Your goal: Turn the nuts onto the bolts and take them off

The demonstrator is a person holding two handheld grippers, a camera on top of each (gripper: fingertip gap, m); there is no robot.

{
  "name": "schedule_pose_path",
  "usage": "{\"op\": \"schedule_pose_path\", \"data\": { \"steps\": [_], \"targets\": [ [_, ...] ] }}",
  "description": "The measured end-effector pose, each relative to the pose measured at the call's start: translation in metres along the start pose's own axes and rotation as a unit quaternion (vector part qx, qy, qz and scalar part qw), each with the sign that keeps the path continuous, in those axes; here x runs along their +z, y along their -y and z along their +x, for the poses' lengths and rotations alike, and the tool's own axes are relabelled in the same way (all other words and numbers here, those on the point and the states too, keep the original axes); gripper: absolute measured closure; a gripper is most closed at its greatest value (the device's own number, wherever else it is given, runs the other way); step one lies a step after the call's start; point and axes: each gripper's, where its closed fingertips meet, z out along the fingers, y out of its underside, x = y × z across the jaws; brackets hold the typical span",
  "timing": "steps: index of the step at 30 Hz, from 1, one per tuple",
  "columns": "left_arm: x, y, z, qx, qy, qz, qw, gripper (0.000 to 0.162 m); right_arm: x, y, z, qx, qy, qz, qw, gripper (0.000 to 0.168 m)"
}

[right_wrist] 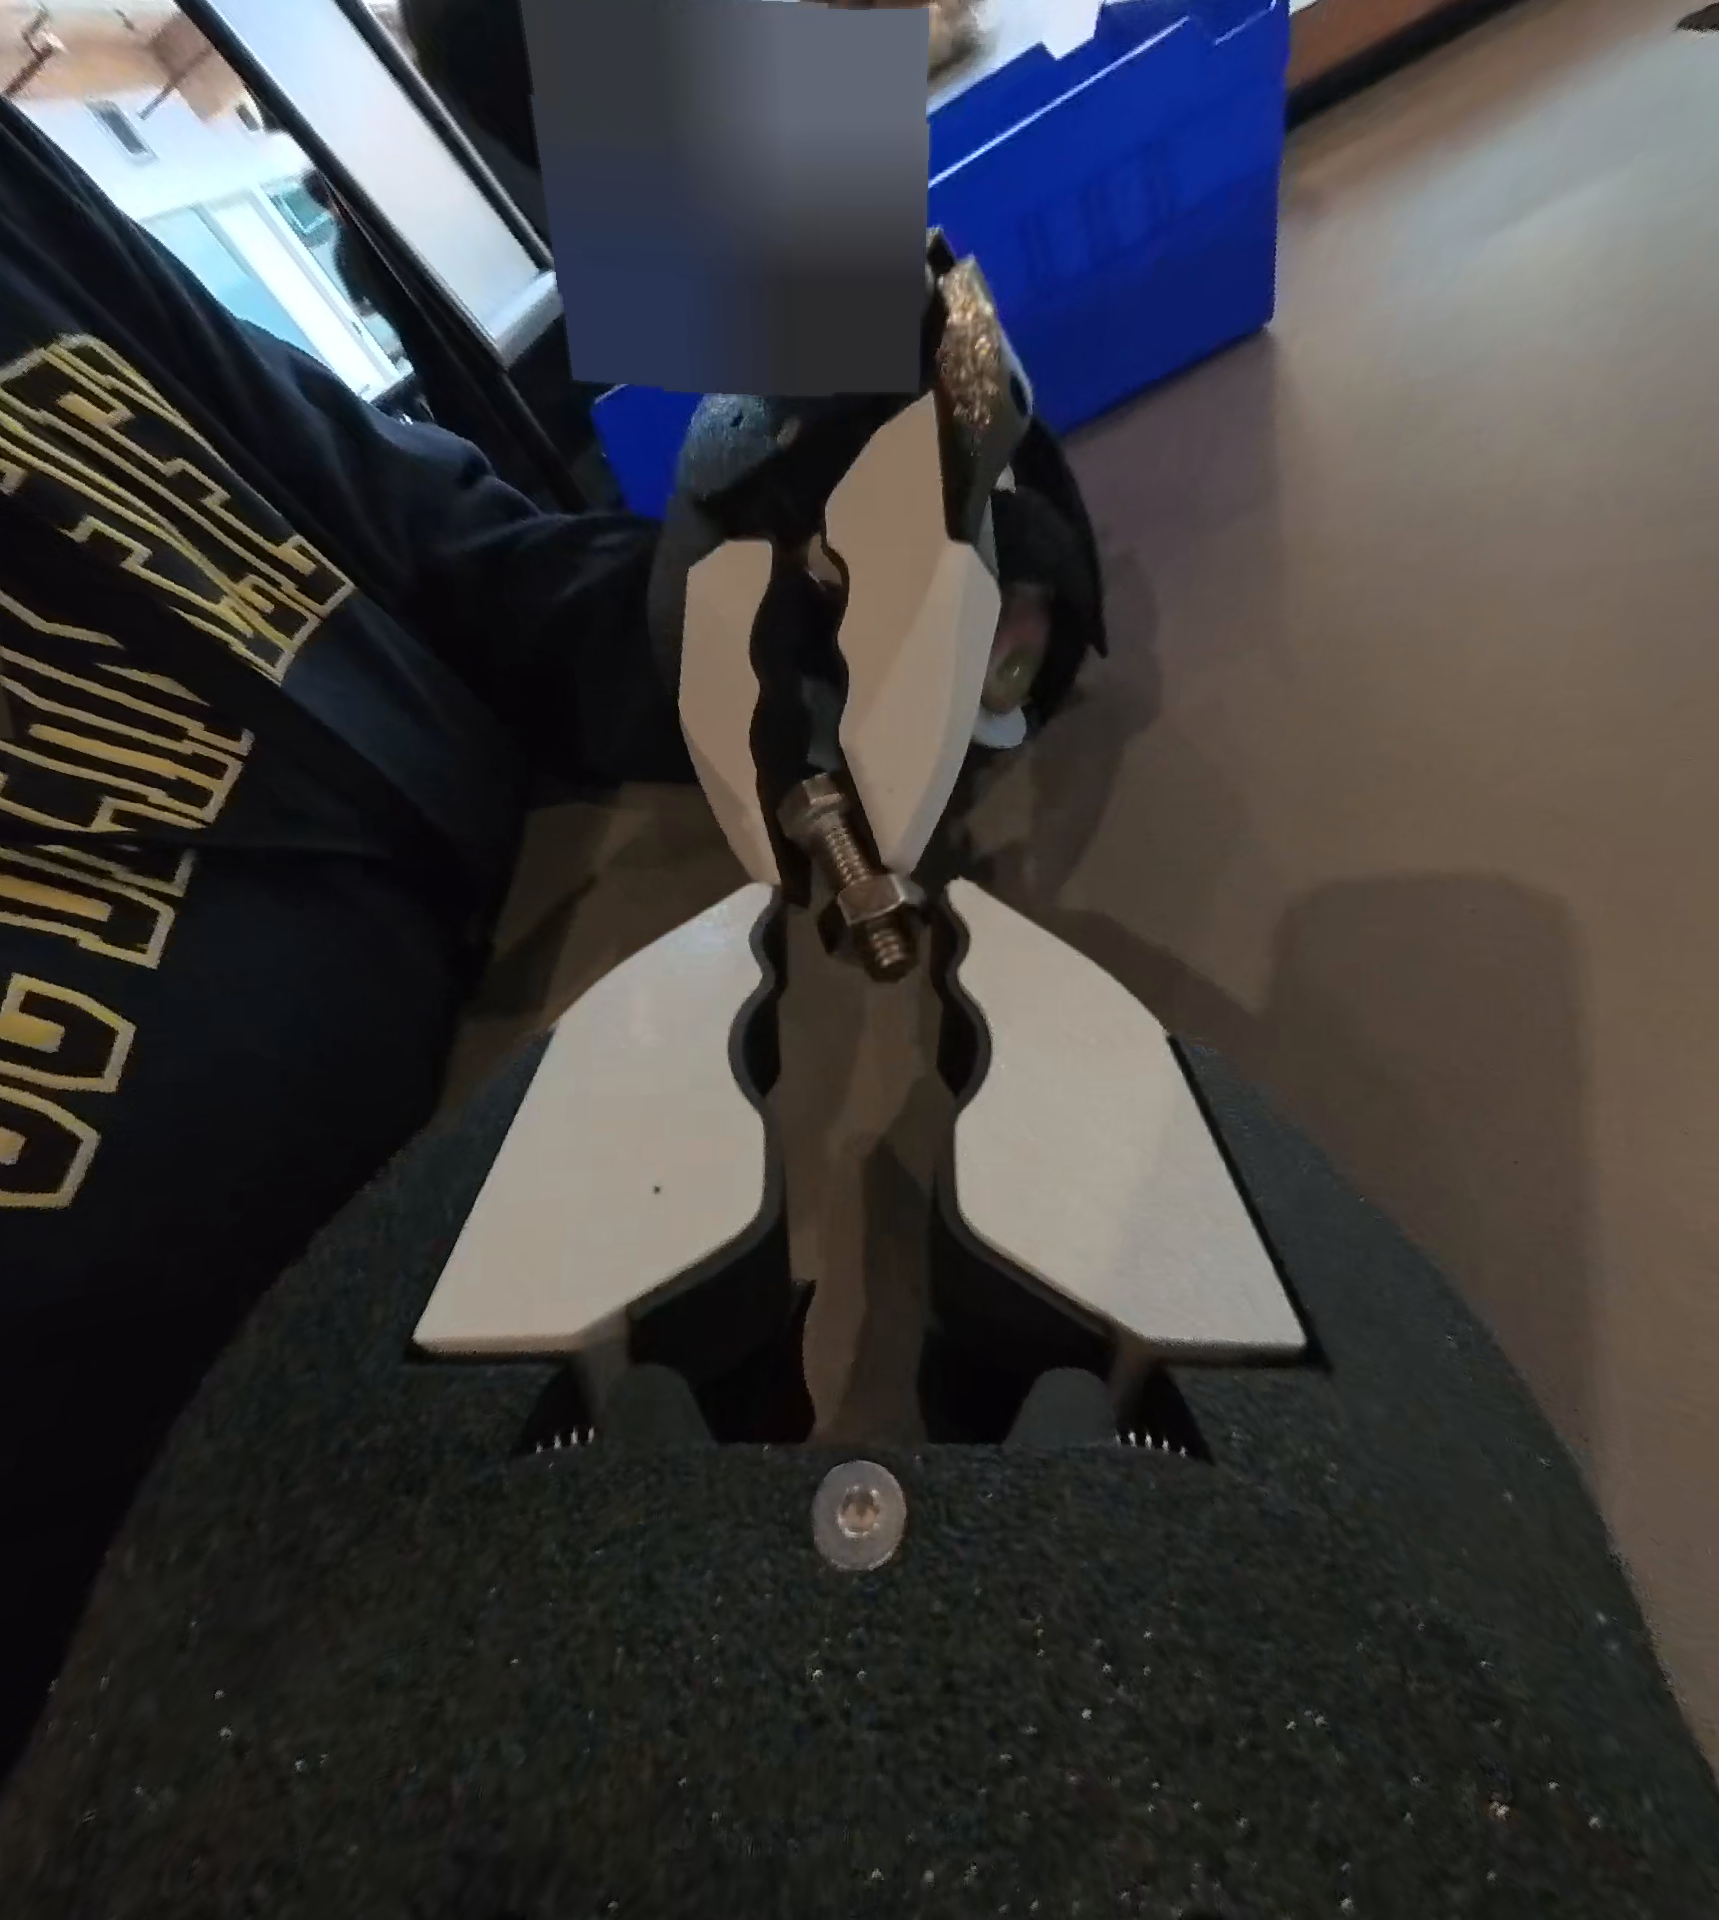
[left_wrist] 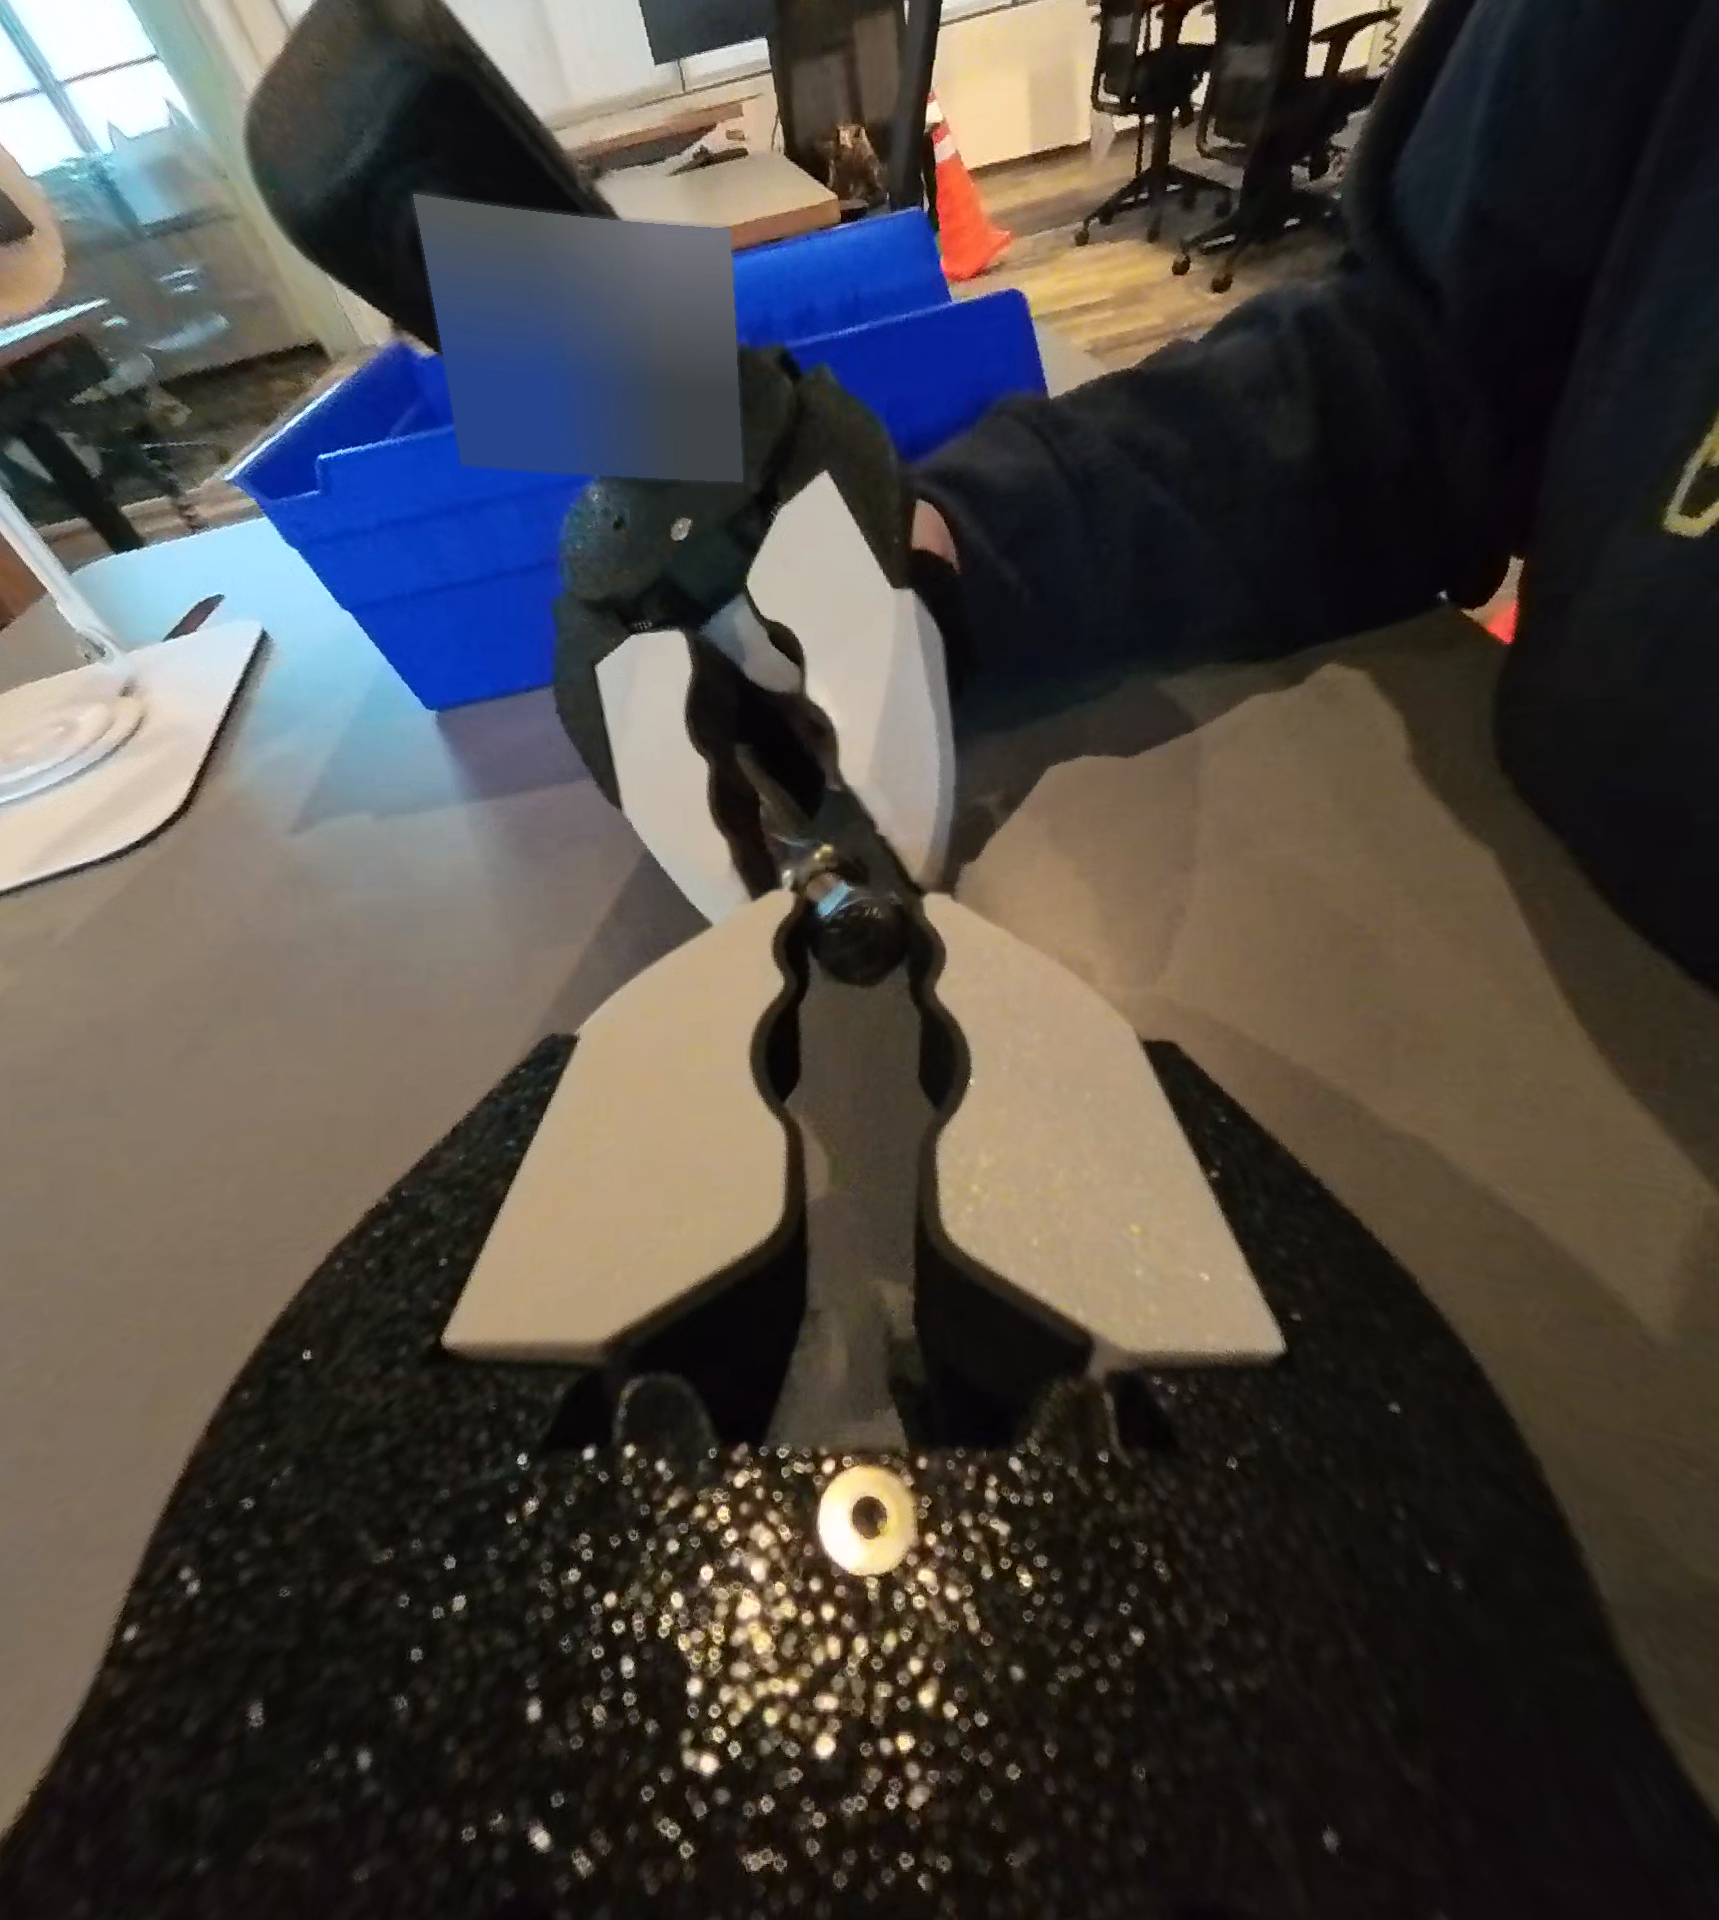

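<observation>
At the centre of the right wrist view, the right claw (right_wrist: 860,940) pinches the hex nut (right_wrist: 870,902) by its flats so it can be turned. The left claw (right_wrist: 824,831), reaching down from the upper middle, clamps the bolt (right_wrist: 839,868) by its head end to stop it spinning. The nut sits partway along the thread, held above the table (right_wrist: 1457,727). A blue bin (right_wrist: 1146,239) stands at upper right.

L gripper (left_wrist: 855,925), R gripper (right_wrist: 865,925): clamped, tip-to-tip.
</observation>
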Motion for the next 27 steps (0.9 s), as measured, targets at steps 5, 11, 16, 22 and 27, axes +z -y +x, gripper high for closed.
{"op": "schedule_pose_path", "data": {
  "steps": [5, 11, 16, 22, 27],
  "targets": [
    [0.0, -0.001, -0.011, -0.003, 0.045, -0.005, 0.999, 0.141, -0.006, 0.007, 0.009, -0.02, -0.04, 0.018, 0.999, 0.149],
    [-0.001, -0.005, -0.028, -0.032, 0.099, -0.02, 0.994, 0.121, -0.009, -0.001, 0.025, -0.115, -0.141, -0.039, 0.983, 0.149],
    [0.004, -0.019, -0.029, -0.046, 0.099, -0.07, 0.991, 0.127, -0.014, 0.002, 0.031, -0.23, -0.225, -0.084, 0.943, 0.149],
    [0.01, -0.027, -0.022, -0.033, 0.082, -0.105, 0.991, 0.14, -0.01, 0.003, 0.029, -0.326, -0.266, -0.122, 0.899, 0.149],
    [0.011, -0.029, -0.02, -0.032, 0.075, -0.116, 0.99, 0.143, -0.011, 0.001, 0.03, -0.344, -0.274, -0.137, 0.888, 0.15]
  ]
}}
